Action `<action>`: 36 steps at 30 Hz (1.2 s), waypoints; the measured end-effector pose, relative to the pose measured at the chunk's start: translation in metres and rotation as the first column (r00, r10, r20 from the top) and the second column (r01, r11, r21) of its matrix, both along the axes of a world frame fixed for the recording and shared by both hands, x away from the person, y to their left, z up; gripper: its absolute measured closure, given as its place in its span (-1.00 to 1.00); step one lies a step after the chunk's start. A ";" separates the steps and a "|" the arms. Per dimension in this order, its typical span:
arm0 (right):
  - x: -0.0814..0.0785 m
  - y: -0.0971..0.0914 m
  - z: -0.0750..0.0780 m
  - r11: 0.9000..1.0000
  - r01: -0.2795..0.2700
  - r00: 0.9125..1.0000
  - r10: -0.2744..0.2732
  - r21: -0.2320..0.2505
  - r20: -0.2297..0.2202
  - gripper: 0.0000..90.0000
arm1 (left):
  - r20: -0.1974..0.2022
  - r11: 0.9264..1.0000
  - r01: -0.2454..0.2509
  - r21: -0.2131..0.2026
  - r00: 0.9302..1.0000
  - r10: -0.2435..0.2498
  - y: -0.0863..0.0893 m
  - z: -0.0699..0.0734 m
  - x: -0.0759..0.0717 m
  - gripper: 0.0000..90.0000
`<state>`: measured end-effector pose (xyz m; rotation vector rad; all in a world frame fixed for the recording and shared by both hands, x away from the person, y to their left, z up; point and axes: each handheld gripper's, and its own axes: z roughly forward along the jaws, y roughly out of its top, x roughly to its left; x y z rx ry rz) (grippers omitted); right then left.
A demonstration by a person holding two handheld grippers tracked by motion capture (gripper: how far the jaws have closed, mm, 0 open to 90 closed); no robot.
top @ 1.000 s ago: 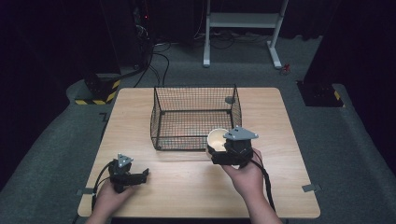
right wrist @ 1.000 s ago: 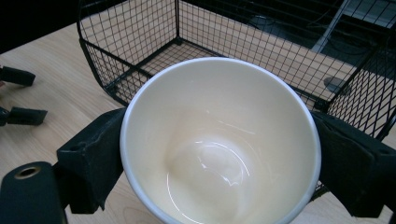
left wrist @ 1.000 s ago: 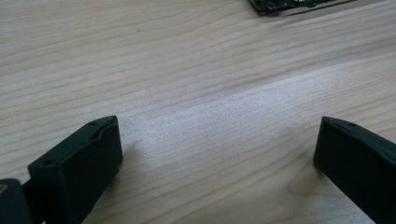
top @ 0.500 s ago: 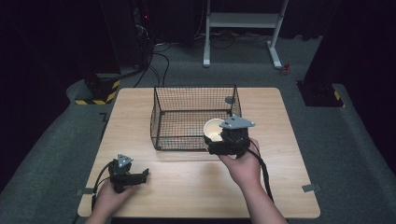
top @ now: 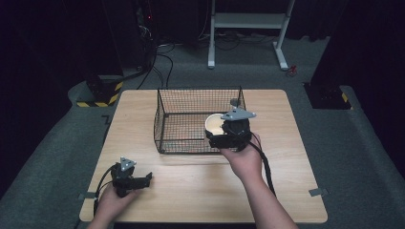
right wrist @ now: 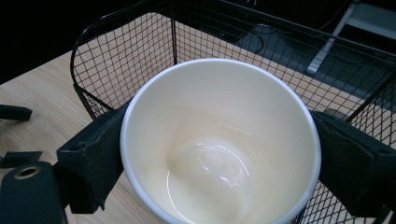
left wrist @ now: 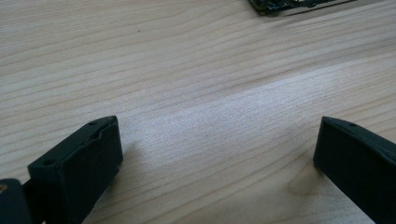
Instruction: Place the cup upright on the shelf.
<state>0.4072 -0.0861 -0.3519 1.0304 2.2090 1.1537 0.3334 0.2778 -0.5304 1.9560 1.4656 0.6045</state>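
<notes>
At the left of the high view, the left gripper rests low on the wooden table, near its front edge and well apart from everything else. In the left gripper view its jaws stand wide with nothing but bare wood grain between them, so it looks parked out of the way, leaving the work to the other hand.

Toward the middle stands the black wire basket, open at the top, its mesh floor showing table wood through it. I can see nothing lying inside it from above, which suits it as the place to receive something.

Further right, the right gripper is raised at the basket's near right corner, over the front rim. Its jaws are closed on a cream-coloured cup, one pad pressing each side of the wall just under the rim, as the right gripper view shows. Gripping across the widest part keeps the cup upright, mouth up and empty. The cup hangs over the basket's interior rather than standing in it; likely it is about to be lowered in.
</notes>
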 end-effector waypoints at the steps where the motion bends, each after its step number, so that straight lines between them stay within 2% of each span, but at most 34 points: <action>1: 0.002 0.001 0.000 1.000 -0.003 1.000 0.003 -0.005 -0.002 -0.78 | 0.001 1.000 0.001 0.001 1.000 -0.001 0.000 0.000 0.000 -0.97; 3: 0.006 0.003 0.001 1.000 -0.002 1.000 0.002 -0.016 -0.002 -0.78 | 0.001 1.000 0.000 0.000 1.000 0.000 0.000 0.000 0.000 -0.97; 6: 0.012 0.007 0.002 1.000 0.003 1.000 -0.004 -0.010 -0.014 -0.78 | 0.001 1.000 0.001 0.001 1.000 -0.001 0.000 0.000 0.000 -0.97; 18: 0.031 0.019 0.007 1.000 0.018 1.000 -0.018 -0.016 -0.012 -0.78 | 0.001 1.000 0.001 0.001 1.000 -0.001 0.000 0.000 0.000 -0.97; 32: 0.047 0.030 0.003 0.999 0.027 0.999 -0.028 -0.025 -0.029 -0.78 | 0.002 1.000 -0.001 0.000 1.000 0.001 0.000 0.000 0.000 -0.97; 36: 0.054 0.035 0.001 0.999 0.027 0.999 -0.029 -0.042 -0.037 -0.78 | 0.002 1.000 0.000 0.000 1.000 0.000 0.000 0.000 0.000 -0.97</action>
